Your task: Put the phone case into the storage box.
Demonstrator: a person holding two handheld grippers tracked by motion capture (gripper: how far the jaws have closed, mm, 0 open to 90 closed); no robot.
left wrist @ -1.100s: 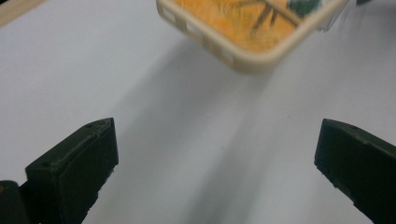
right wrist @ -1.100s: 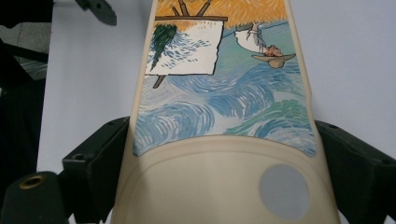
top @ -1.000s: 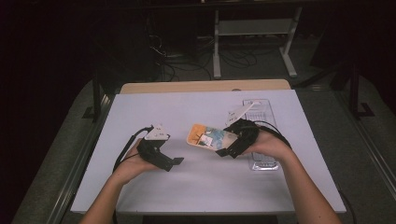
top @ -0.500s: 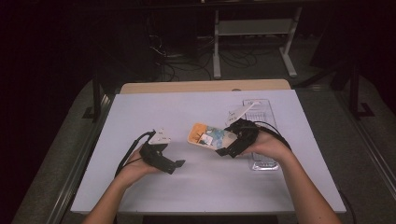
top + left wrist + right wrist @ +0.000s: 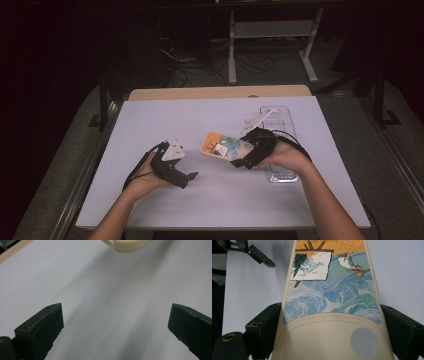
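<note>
Worktop (image 5: pixel 220 200) is matte white sheet over a wood edge at 12 o'clock — dark room, cables and a desk frame behind. Right gripper (image 5: pixel 245 159) jaws clamp a cream, smooth-edged case (image 5: pixel 329 302) printed with swirly painted brushwork, held mid-worktop. Clear plastic tray (image 5: pixel 282 172) sits at 3 o'clock of it. Left gripper (image 5: pixel 187 177) at 8 o'clock — jaws wide apart, nothing between them.

left gripper (image 5: pixel 192 176) now a little farther from the painted case (image 5: pixel 222 146) than a second ago, drawn slightly back toward the near edge of the bench (image 5: pixel 150 210) and to its left side, left hand (image 5: pixel 150 172) shifted along with it. fingers (image 5: pixel 41 331) of that gripper spread wide over bare bench. cable loop beside the left wrist pulled in closer.
</note>
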